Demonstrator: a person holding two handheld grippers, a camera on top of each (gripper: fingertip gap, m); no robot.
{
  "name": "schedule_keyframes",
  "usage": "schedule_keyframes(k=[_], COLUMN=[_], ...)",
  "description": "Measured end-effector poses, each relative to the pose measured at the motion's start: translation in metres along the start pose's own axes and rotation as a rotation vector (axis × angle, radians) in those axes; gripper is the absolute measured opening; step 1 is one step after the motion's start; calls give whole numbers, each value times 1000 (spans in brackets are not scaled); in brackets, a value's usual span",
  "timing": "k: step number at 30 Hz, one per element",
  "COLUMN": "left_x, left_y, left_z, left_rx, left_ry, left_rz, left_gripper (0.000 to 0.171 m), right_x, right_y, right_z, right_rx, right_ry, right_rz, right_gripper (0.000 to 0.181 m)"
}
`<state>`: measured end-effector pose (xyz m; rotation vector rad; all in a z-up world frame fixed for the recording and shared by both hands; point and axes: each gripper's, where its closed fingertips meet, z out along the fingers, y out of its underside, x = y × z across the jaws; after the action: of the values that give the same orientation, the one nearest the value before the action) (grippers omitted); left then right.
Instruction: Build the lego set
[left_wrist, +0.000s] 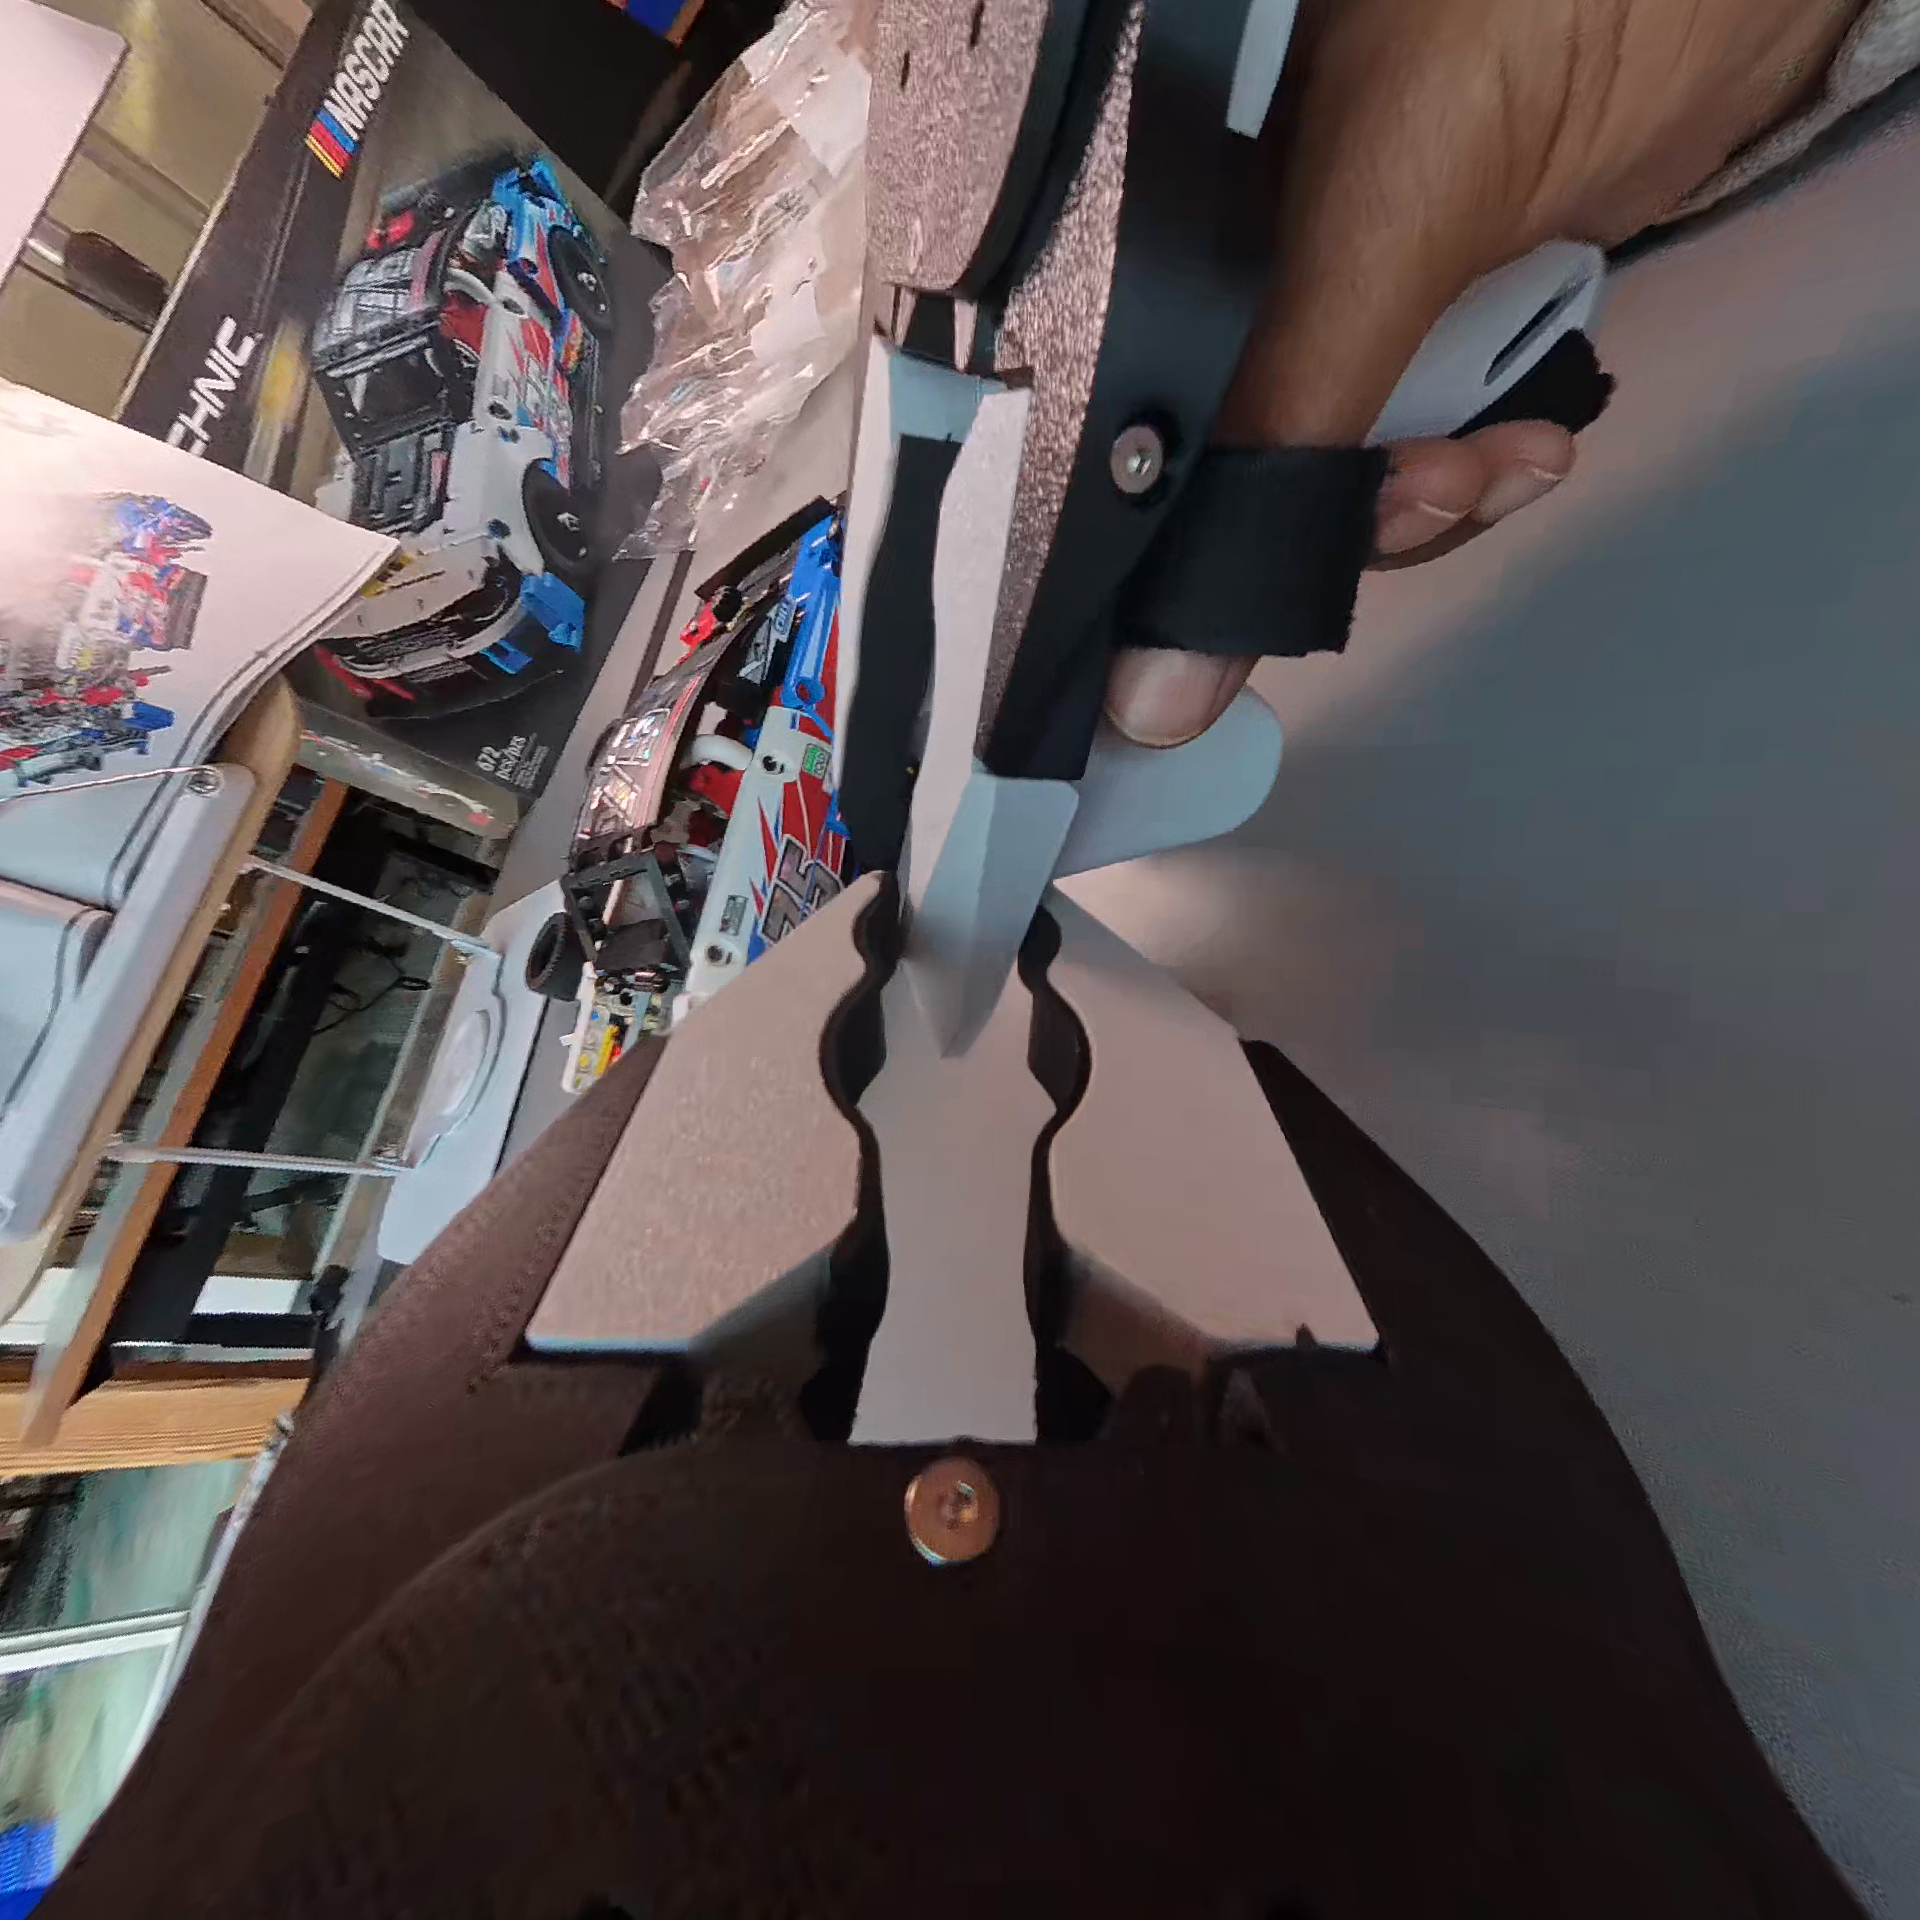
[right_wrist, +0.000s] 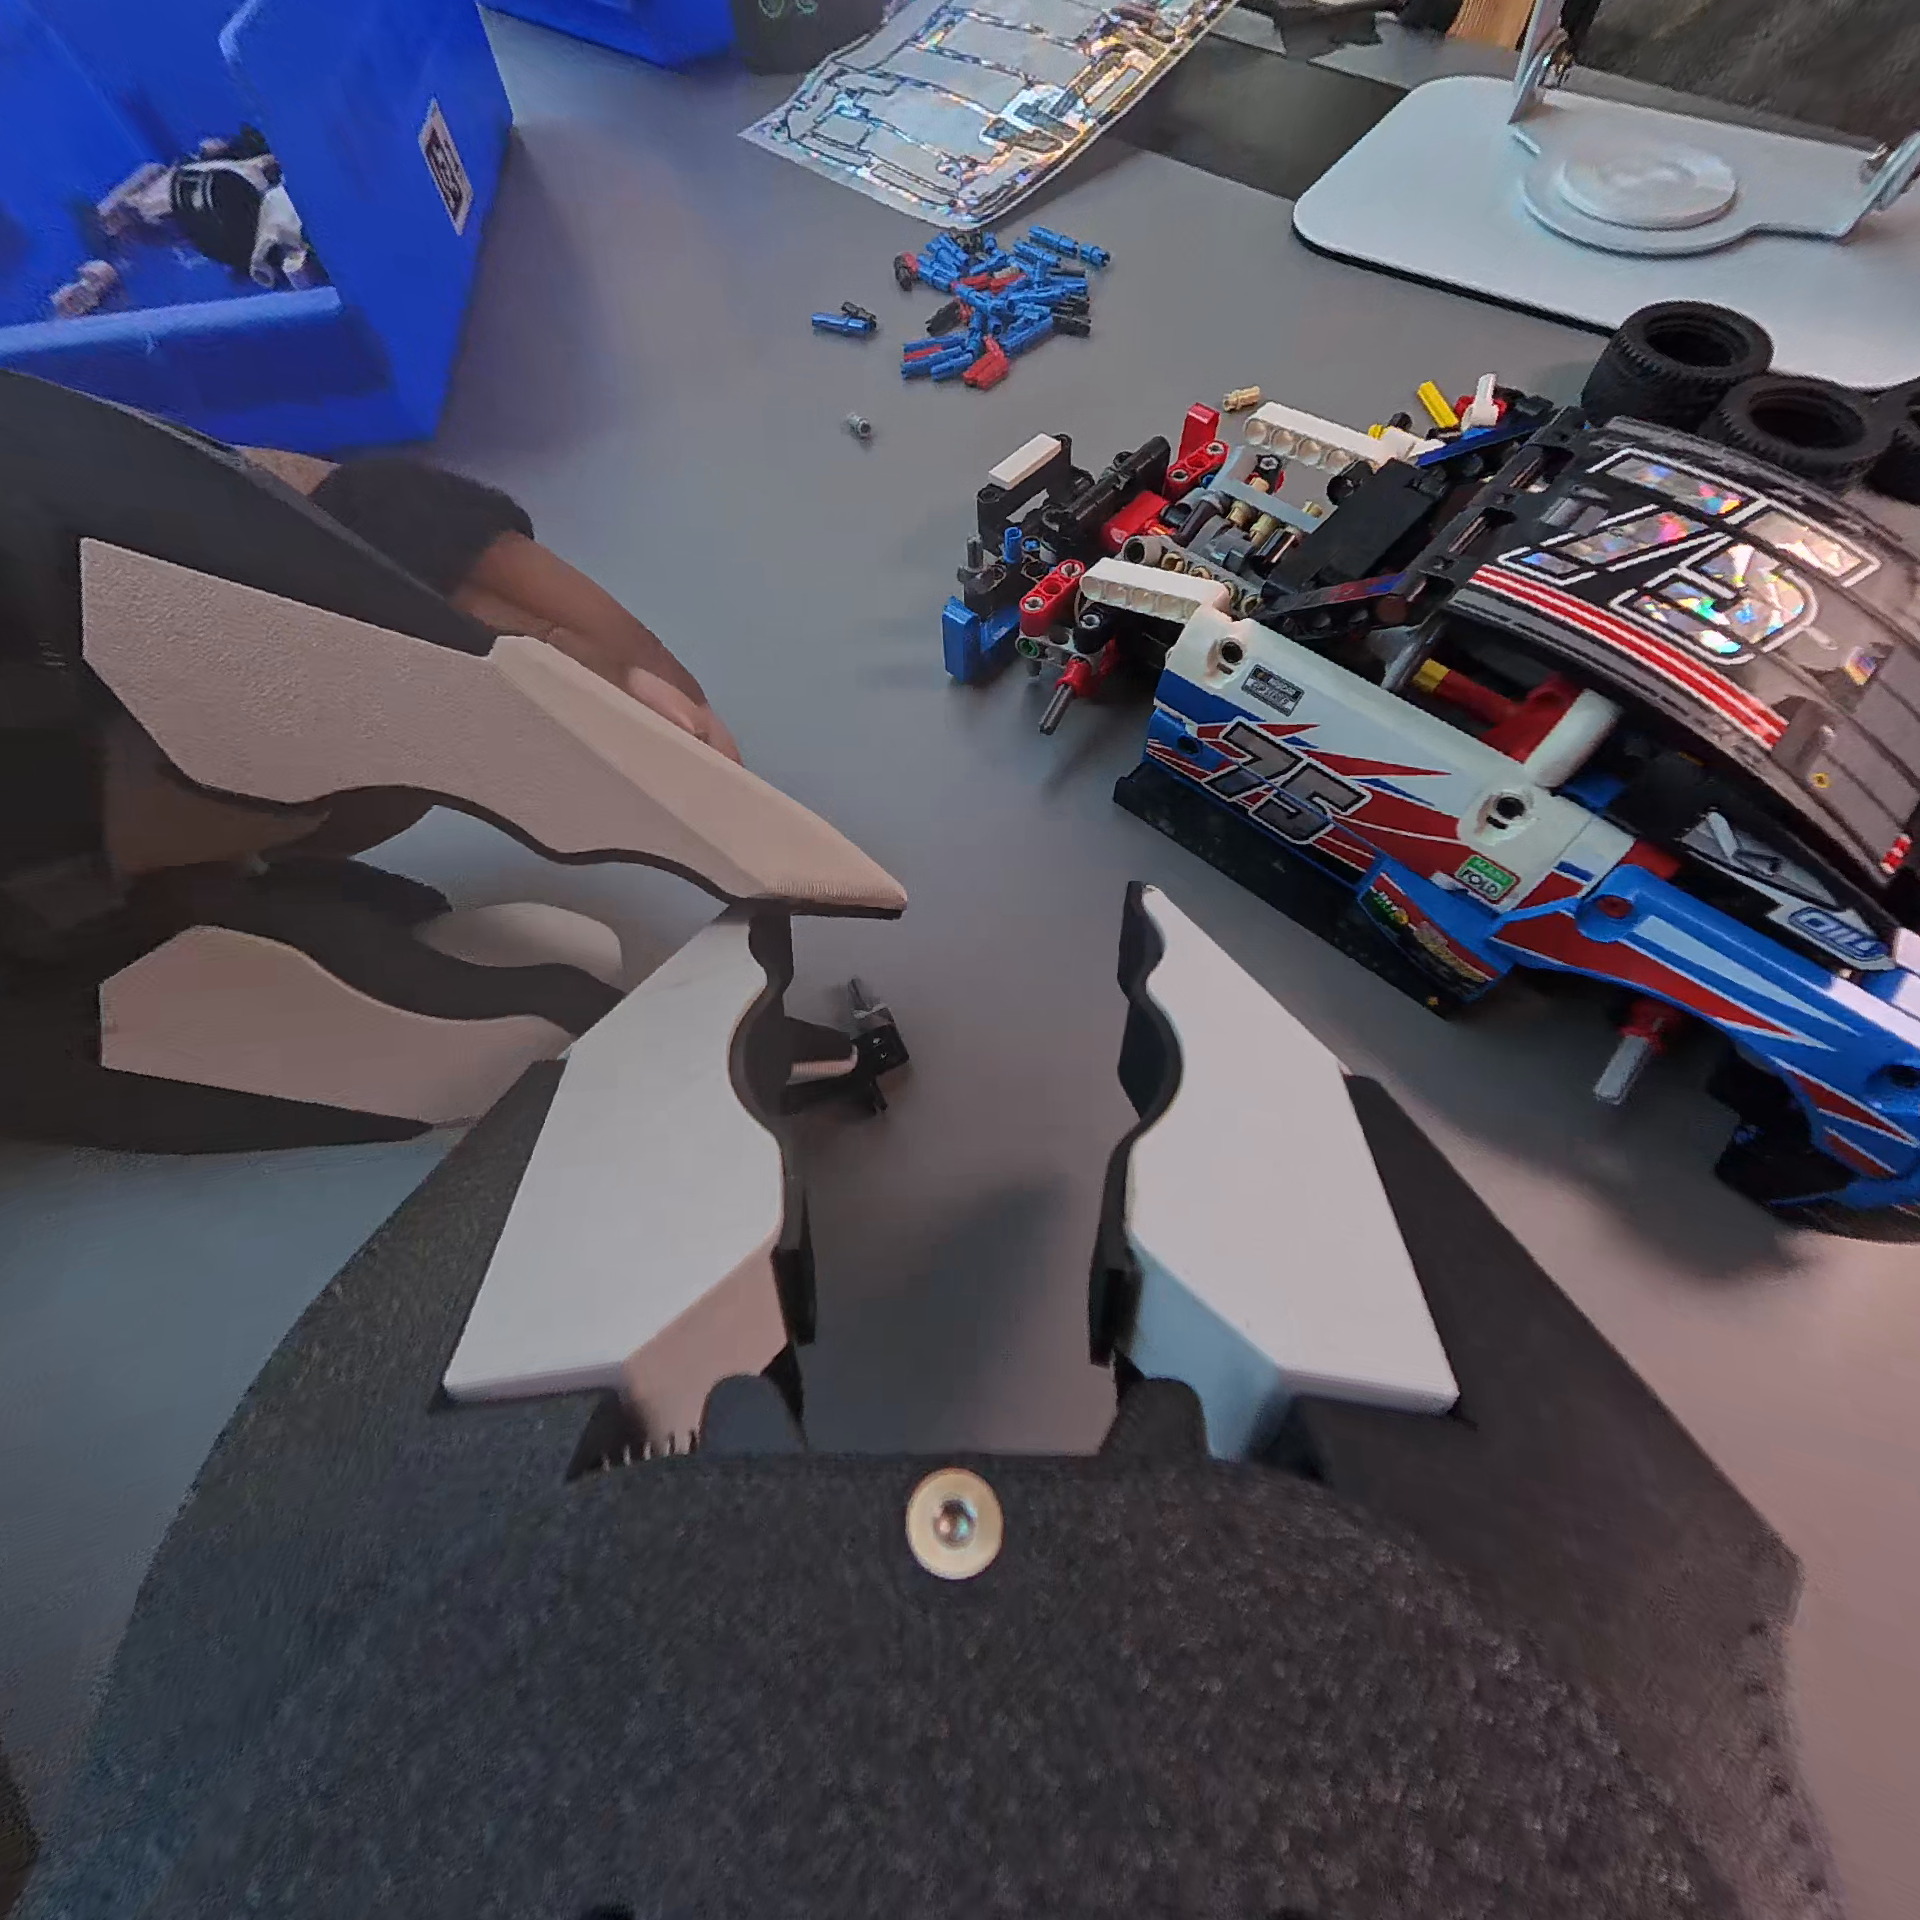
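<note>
A partly built white, blue and red Lego race car (right_wrist: 1455, 748) lies on the grey table (right_wrist: 675, 571), to the right of my right gripper (right_wrist: 951, 904), which is open. A small black Lego piece (right_wrist: 868, 1049) sits between its jaws, close to the left finger; I cannot tell if it touches. My left gripper (right_wrist: 748, 945) comes in from the left, open, straddling that finger's tip. In the left wrist view my left gripper (left_wrist: 961, 914) has that grey finger (left_wrist: 971, 831) between its jaws, and the car (left_wrist: 727, 810) lies beyond.
A pile of blue, red and black pins (right_wrist: 997, 301) and a shiny sticker sheet (right_wrist: 977, 94) lie at the back. Blue bins (right_wrist: 312, 208) stand back left. Black tyres (right_wrist: 1683, 364) and a grey stand base (right_wrist: 1610, 187) are back right. The set's box (left_wrist: 436, 364), booklet (left_wrist: 156, 582) and plastic bags (left_wrist: 748, 260) are behind.
</note>
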<state>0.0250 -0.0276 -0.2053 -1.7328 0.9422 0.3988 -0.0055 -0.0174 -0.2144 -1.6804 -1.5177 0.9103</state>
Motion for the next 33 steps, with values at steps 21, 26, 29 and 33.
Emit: schedule_keyframes(k=[21,26,29,33], left_x=[19,30,34,32], left_y=[14,2,3,9], left_z=[22,34,39,46], left_rx=[-28,-27,-56,-120], left_ry=[66,97,102,95], left_rz=[187,185,176,137], left_gripper=[18,18,18,18], right_x=[14,40,44,63], right_y=[32,42,51,55], right_z=[-1,-27,-28,-26], right_rx=[-53,-116,-142,-206], right_ry=[229,453,447,471], right_rz=[105,33,55,51], right_gripper=[56,84,86,115])
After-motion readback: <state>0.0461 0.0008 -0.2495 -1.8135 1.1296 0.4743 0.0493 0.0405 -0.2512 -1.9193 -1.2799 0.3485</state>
